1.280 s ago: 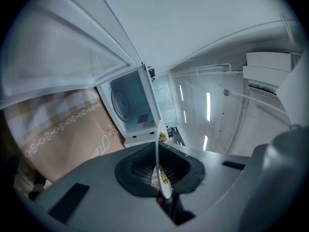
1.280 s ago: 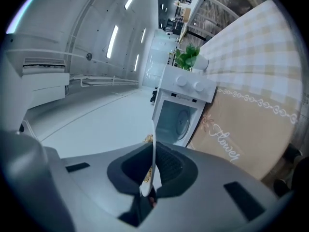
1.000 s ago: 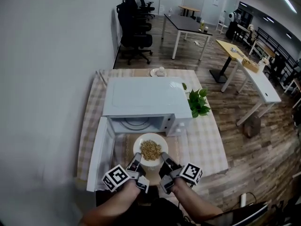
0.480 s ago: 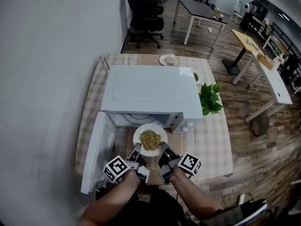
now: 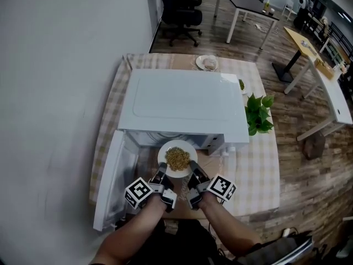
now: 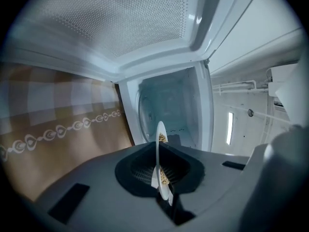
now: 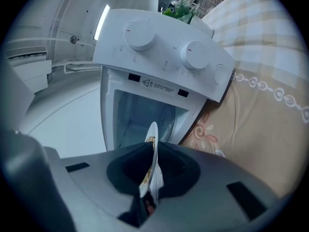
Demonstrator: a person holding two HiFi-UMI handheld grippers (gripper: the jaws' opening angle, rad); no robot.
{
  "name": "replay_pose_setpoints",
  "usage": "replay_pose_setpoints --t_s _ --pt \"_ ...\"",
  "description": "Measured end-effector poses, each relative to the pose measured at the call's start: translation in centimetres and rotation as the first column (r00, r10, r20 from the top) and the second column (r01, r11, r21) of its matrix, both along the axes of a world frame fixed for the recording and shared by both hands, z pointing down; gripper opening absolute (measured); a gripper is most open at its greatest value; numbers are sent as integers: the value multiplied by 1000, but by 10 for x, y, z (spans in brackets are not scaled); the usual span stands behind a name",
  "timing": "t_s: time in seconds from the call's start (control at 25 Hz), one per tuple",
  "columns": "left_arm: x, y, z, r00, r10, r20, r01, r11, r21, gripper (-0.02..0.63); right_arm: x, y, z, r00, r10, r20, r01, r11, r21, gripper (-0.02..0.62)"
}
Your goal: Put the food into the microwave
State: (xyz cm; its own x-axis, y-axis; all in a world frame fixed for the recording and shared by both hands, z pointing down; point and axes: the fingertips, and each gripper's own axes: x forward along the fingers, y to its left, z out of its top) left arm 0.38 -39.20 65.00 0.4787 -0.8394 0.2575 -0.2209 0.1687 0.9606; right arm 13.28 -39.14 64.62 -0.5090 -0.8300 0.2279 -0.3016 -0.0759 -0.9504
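Checked tablecloth (image 5: pixel 259 164) bears microwave (image 5: pixel 185 101) — wood floor (image 5: pixel 309 203) beyond.

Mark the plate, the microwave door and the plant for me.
plate (image 5: pixel 161 158): head view, bare left rim.
microwave door (image 5: pixel 113 184): head view, inner face of the open door.
plant (image 5: pixel 258 114): head view, leaves in its middle.

2 claws (image 5: pixel 161 174) (image 5: pixel 194 174), 1 microwave (image 5: pixel 185 101), 1 plant (image 5: pixel 259 115), 1 grain-filled plate (image 5: pixel 177 158).
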Motion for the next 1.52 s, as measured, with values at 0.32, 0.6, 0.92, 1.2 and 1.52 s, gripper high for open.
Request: replay_pose_setpoints --t_s 0.32,0.6,0.92,1.2,1.52 --pt "-5 -28 11 999 -47 3 47 999 5 18 -1 -11 13 999 -33 -7 33 999 -16 71" --pt "-5 -48 22 998 -64 8 64 998 4 18 -18 -20 22 998 -52 30 53 998 -21 50" --pt "-5 -54 35 997 -73 27 73 997 -7 20 -14 -28 36 994 11 109 -2 997 -83 17" --pt "-6 -55 42 996 -47 76 47 999 2 32 -18 -42 35 992 27 125 -19 998 -62 15" --pt "-3 -47 39 986 42 164 -52 997 56 74 -16 -52 42 993 74 93 -67 994 -83 14"
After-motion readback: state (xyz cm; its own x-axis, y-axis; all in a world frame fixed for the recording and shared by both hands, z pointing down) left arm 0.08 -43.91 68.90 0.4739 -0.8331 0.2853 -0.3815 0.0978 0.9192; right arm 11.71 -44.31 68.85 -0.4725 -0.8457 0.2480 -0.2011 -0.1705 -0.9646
